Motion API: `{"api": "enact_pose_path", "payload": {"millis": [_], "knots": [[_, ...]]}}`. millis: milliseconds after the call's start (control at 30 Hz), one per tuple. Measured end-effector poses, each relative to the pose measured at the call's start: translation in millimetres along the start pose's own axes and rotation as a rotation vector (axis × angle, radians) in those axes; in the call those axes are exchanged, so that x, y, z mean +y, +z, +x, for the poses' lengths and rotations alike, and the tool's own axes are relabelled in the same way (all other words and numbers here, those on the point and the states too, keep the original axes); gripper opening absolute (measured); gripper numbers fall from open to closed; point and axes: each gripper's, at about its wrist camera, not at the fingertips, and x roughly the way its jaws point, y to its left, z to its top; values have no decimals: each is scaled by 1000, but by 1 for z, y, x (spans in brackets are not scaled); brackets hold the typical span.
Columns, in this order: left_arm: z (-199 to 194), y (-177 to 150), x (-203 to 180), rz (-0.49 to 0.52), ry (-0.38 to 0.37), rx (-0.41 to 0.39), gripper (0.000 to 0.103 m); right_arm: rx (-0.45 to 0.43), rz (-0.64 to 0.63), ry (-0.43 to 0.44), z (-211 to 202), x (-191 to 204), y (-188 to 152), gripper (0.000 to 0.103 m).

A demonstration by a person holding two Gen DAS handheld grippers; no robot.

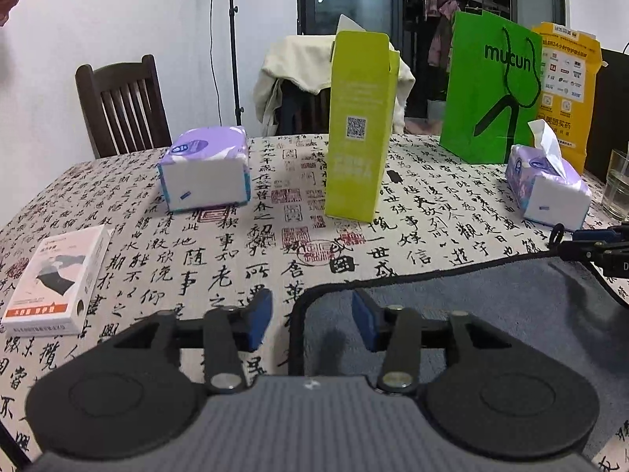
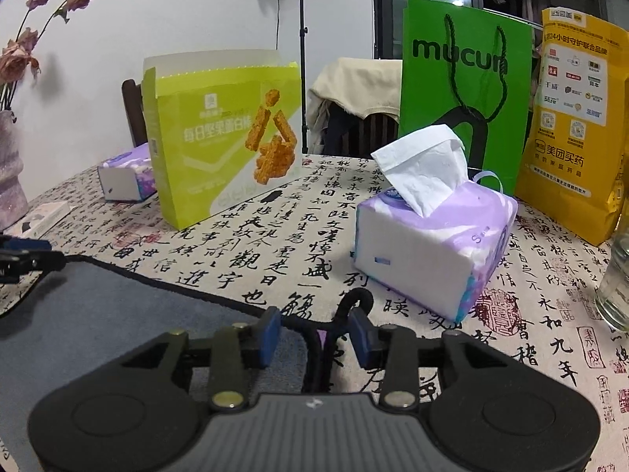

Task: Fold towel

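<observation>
A grey towel (image 1: 491, 306) with a black hem lies flat on the calligraphy tablecloth; it also shows in the right wrist view (image 2: 118, 314). My left gripper (image 1: 312, 320) is open, its jaws astride the towel's left corner edge, just above it. My right gripper (image 2: 314, 334) is open, its jaws on either side of the towel's right corner and its black hanging loop (image 2: 354, 299). The right gripper's tip shows at the far right of the left wrist view (image 1: 589, 249), and the left gripper's tip at the left edge of the right wrist view (image 2: 23, 259).
On the table stand a lime snack box (image 1: 359, 126), a green paper bag (image 1: 491, 90), a yellow bag (image 2: 574, 126), two tissue packs (image 1: 206, 169) (image 2: 432, 244), a small white box (image 1: 57, 279), a glass (image 2: 615, 287) and a vase (image 2: 10, 173). Chairs stand behind.
</observation>
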Motion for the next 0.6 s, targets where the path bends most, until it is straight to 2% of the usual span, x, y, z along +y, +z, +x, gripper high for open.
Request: {"api": "enact_pose_path", "payload": {"millis": [67, 133, 167, 300, 433, 600], "knots": [[-3, -1, -1, 3, -1, 3, 66, -3, 5, -4, -3, 0, 1, 44], [-8, -2, -3, 6, 0, -3, 79, -10, 12, -6, -7, 1, 1, 56], [-11, -3, -3, 3, 4, -8, 89, -13, 16, -7, -10, 1, 1, 59], [-21, -8, -3, -16, 21, -8, 101, -27, 16, -26, -21, 8, 0, 98], [-34, -15, -2, -29, 33, -5, 103, -49, 7, -50, -36, 18, -5, 103], [-54, -24, -3, -34, 39, -19, 103, -59, 18, -42, -55, 24, -13, 103]]}}
